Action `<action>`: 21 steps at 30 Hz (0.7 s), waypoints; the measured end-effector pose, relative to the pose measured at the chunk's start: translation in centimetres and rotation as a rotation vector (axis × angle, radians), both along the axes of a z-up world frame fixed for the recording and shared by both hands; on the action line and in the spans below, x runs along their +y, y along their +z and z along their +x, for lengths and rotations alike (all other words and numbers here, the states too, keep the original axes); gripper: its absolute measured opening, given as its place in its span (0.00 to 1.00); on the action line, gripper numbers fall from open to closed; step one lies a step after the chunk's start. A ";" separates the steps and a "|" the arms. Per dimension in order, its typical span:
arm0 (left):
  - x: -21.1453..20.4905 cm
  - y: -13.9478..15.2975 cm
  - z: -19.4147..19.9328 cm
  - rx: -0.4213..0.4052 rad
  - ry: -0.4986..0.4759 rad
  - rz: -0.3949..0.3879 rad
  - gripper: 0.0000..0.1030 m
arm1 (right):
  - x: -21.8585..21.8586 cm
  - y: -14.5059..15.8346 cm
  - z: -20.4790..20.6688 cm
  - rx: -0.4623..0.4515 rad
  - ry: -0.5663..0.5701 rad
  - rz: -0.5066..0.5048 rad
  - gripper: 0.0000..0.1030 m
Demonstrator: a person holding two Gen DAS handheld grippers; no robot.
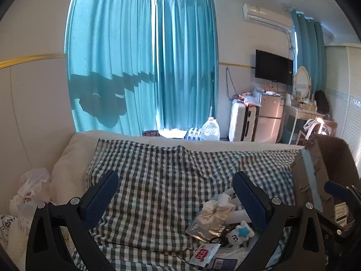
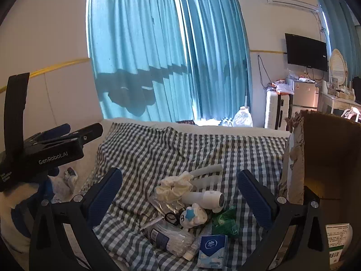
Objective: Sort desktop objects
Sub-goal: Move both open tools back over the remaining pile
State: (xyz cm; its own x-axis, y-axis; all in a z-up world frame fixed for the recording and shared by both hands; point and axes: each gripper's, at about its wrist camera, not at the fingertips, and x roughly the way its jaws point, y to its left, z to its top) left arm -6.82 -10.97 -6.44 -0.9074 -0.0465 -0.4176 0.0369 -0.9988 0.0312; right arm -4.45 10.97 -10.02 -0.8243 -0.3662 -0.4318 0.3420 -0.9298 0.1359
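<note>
A pile of small items lies on the checked cloth (image 2: 158, 149): a white scrunchie (image 2: 173, 185), a white handheld device (image 2: 207, 197), a plush toy with a blue star (image 2: 194, 216), a green packet (image 2: 225, 221), a blue tissue pack (image 2: 212, 250) and a clear bottle (image 2: 167, 237). My right gripper (image 2: 180, 194) hangs open just above this pile, holding nothing. My left gripper (image 1: 178, 196) is open over the cloth, left of the scrunchie (image 1: 216, 210) and plush toy (image 1: 240, 232). A red sachet (image 1: 203, 254) lies at the pile's near edge.
An open cardboard box (image 2: 327, 158) stands at the right edge of the cloth, also the cardboard box (image 1: 315, 169) in the left wrist view. Plastic bags (image 1: 31, 187) sit by the wall on the left. Blue curtains (image 1: 140, 67), a suitcase and a small fridge stand beyond the bed.
</note>
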 end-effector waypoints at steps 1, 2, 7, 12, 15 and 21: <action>0.1 -0.8 -0.6 -0.014 0.009 -0.017 1.00 | 0.0 -0.7 -0.4 -0.024 -0.001 0.000 1.00; 0.2 -1.6 -1.1 -0.030 0.022 -0.034 1.00 | 0.0 -1.4 -0.9 -0.051 -0.002 0.000 1.00; 0.6 -5.3 -3.7 -0.109 0.042 -0.075 1.00 | -0.4 -4.4 -2.3 -0.129 0.015 0.042 0.96; 1.0 -8.9 -6.4 -0.214 -0.003 -0.022 1.00 | -1.4 -6.8 -3.3 -0.184 0.027 0.097 0.95; 1.5 -10.5 -7.3 -0.264 -0.029 -0.015 1.00 | -1.4 -7.6 -3.8 -0.198 0.015 0.118 0.95; 2.9 -12.6 -9.3 -0.321 -0.076 0.007 1.00 | -0.4 -9.7 -4.9 -0.283 -0.011 0.143 0.95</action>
State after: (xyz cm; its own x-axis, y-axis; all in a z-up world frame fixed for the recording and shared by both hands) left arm -16.15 -8.04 -19.05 -0.7302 0.0205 -0.6829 -0.0485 -0.9986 0.0218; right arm -9.34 10.56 -19.70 -0.6674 -0.2771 -0.6912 0.2990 -0.9498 0.0920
